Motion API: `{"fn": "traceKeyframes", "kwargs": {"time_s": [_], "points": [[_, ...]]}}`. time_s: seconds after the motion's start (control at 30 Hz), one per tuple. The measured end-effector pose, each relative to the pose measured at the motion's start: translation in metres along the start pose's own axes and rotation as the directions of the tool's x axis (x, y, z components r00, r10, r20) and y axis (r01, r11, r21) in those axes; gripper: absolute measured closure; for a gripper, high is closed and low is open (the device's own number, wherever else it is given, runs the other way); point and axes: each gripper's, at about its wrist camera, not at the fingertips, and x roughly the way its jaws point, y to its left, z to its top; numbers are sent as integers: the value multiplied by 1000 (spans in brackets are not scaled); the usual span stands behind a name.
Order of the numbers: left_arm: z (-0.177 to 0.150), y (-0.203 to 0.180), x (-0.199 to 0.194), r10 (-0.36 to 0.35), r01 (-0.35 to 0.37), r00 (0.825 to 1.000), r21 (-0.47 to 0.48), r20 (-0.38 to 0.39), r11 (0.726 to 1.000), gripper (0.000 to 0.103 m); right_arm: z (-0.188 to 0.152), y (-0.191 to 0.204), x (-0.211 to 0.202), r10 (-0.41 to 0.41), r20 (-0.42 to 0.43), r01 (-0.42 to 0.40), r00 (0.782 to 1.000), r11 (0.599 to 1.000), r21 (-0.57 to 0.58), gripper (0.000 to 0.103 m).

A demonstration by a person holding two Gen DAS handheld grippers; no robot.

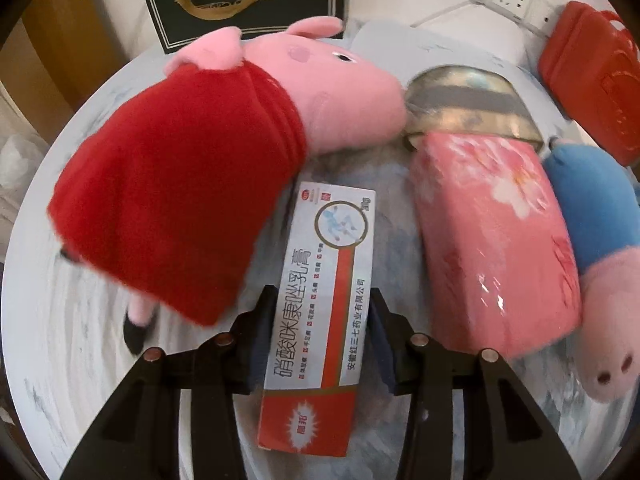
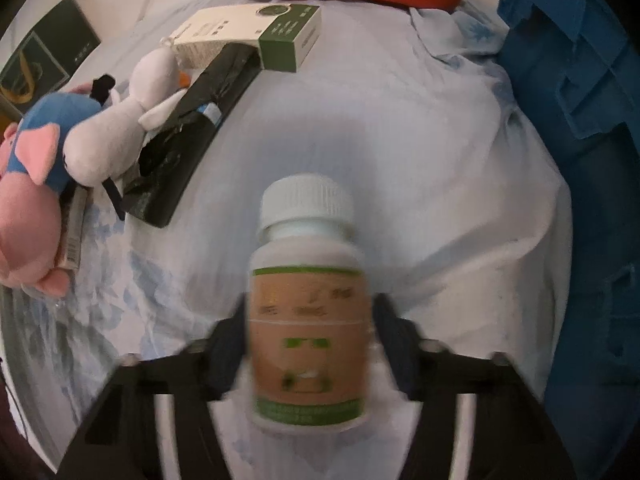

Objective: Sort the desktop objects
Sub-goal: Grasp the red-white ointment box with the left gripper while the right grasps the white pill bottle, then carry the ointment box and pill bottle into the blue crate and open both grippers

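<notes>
Now both my grippers straddle medicine packs.
Left gripper (image 1: 318, 336) pinches a flat cardboard ointment box (image 1: 320, 320) beside the plush pig (image 1: 224, 152); right gripper (image 2: 308, 340) clasps a smooth, white-capped pill bottle (image 2: 306, 312).

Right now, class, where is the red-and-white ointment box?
In the left wrist view, the ointment box lies centre-bottom between the left gripper's jaws, flanked by the red-dressed pig plush and pink tissue pack.

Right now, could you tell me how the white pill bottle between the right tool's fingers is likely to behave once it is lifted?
The pill bottle is round and smooth-sided, so it may slip or twist in the right tool. It looks like rigid plastic, unlikely to deform. Laid down, it would probably roll.
</notes>
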Motion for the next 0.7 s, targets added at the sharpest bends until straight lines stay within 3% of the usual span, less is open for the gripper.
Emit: {"fn": "traceKeyframes", "kwargs": {"time_s": [0.37,0.43,0.6,0.7], "points": [[-64,-1,-82,-15,17,996,-24,84,1000,62,-24,16,-47,-9,152,20,988,998,-68,51],[-74,-2,-106,-20,23,992,-22,124,999,62,-19,-1,-62,-2,184,18,983,996,-86,51],[-92,-27,-175,-59,57,967,17,247,998,62,-38,13,-110,34,284,4,958,992,-130,51],[-98,-47,-215,-101,87,942,58,320,995,62,-60,22,-152,60,373,0,926,987,-158,51]]}}
